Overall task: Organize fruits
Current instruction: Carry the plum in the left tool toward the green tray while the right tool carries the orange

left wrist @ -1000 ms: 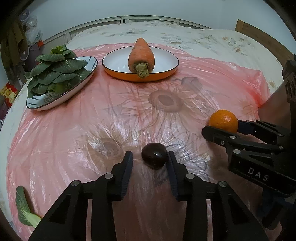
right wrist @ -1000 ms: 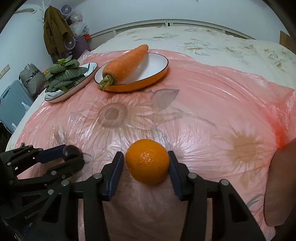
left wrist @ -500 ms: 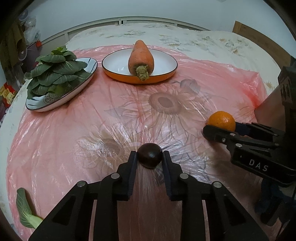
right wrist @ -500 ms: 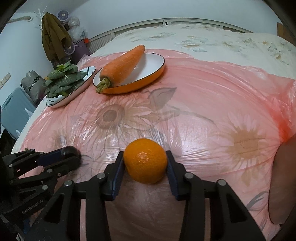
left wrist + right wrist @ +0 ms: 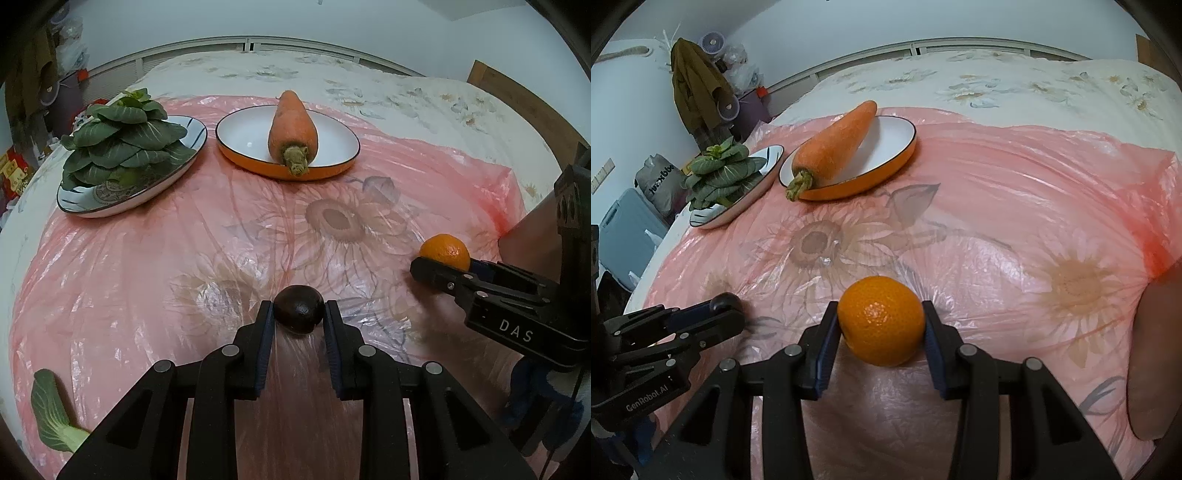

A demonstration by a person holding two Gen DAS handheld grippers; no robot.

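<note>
The left gripper [image 5: 299,314] pinches a small dark, round fruit [image 5: 299,309] between its blue-lined pads, both pressed against the fruit's sides, while the fruit sits low on the pink plastic sheet [image 5: 184,258] that covers a flower-printed bedspread [image 5: 369,85]. A short way to its right, the right gripper [image 5: 881,325] clamps an orange [image 5: 881,319] the same way — its jaws have just been closing and now bear on both flanks of the orange, which rests on or just above the sheet; which of the two cannot be told. From the left camera the orange shows only as a bright dome above the right gripper's black finger; from the right camera the dark fruit is a mere rounded tip at the end of the left gripper's fingers.

Farther back on the sheet stand two dishes side by side — an orange-rimmed white dish [image 5: 251,129] with a fat carrot [image 5: 293,129] lying across it, stalk end towards the grippers, and to its left a patterned oval plate [image 5: 110,199] heaped with dark leafy greens [image 5: 122,147]. A single loose green leaf [image 5: 51,413] lies near the sheet's front left edge, well apart from both fruits
</note>
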